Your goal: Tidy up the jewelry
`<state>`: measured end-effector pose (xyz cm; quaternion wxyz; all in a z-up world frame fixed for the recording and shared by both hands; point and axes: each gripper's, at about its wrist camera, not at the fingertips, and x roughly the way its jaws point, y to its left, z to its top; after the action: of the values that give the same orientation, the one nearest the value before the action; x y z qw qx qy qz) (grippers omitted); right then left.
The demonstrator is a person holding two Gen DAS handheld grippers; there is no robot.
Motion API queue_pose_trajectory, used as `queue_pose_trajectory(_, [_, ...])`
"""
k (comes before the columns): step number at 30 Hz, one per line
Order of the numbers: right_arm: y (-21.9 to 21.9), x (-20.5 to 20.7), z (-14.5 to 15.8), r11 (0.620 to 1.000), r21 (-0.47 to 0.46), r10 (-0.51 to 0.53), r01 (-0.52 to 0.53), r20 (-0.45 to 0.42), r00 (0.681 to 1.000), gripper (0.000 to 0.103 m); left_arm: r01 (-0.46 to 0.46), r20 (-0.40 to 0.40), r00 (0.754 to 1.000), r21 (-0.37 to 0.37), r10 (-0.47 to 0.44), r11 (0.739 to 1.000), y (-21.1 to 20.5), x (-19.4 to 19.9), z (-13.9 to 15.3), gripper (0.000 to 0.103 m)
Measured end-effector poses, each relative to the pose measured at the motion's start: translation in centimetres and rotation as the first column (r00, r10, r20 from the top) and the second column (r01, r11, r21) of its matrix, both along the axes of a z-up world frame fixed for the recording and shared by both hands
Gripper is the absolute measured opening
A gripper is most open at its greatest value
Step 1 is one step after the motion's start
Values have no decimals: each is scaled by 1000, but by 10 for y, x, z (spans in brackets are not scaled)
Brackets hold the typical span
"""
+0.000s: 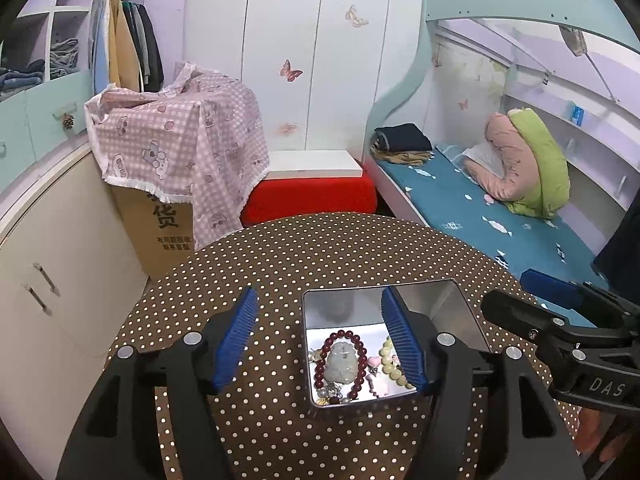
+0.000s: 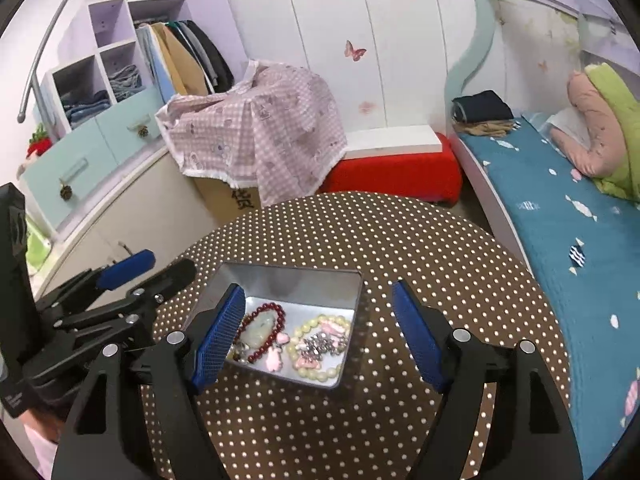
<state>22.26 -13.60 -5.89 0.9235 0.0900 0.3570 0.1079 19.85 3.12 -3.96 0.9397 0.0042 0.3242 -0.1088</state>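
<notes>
An open silver tin (image 1: 460, 312) (image 2: 288, 276) stands on the round brown polka-dot table (image 1: 320, 248) (image 2: 400, 240). It holds a dark red bead bracelet (image 1: 320, 372) (image 2: 276, 334) around a pale jade pendant (image 1: 340, 362) (image 2: 262, 328), a cream bead bracelet (image 1: 390, 360) (image 2: 316, 370), pink charms (image 2: 276, 356) and small silver pieces (image 2: 320, 346). My left gripper (image 1: 320, 340) is open and empty above the tin's left side. My right gripper (image 2: 320, 332) is open and empty above the tin. Each gripper shows in the other's view, the right one (image 1: 560, 308) and the left one (image 2: 120, 280).
Behind the table stand a red stool (image 1: 308, 196) with a white board on it and a cardboard box under a pink checked cloth (image 1: 180, 140). A bed with a blue sheet (image 1: 500, 216) runs along the right. Cabinets and a wardrobe (image 1: 40, 220) line the left.
</notes>
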Motion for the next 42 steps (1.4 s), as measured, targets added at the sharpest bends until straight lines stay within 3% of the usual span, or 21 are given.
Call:
queue_pose_trajectory(4, [-3,-9,0,1000,-12,-24,24,0,1000,74,-10,5,1000,13,10,1000,1,-8,2,72])
queue_pose_trajectory(8, [-5,-24,2,997,-50,-61,62,23,998,80,-13,37,999,42,12,999,-1,-26,6,78])
queue_pose_trajectory(16, [-2,-72,16,984,-123,-106,128,173,979,86,-35,71,997,60,30,998,-5,-59,13,88])
queue_pose_trajectory(20, [-4,-99,20,970,-138,-164,202,247,955,87,-53,88,995,70,46,996,-7,-78,17,90])
queue_pose_trajectory(28, [-7,-149,26,976,-77,-168,205,339,926,90,-94,125,989,86,83,992,-8,-116,23,91])
queue_pose_trajectory(33, [0,-178,36,967,-103,-174,232,394,903,91,-149,182,975,88,131,985,-9,-145,30,95])
queue_pose_trajectory(42, [13,-212,56,962,-134,-154,237,450,880,92,-164,132,979,68,154,984,-6,-166,40,96])
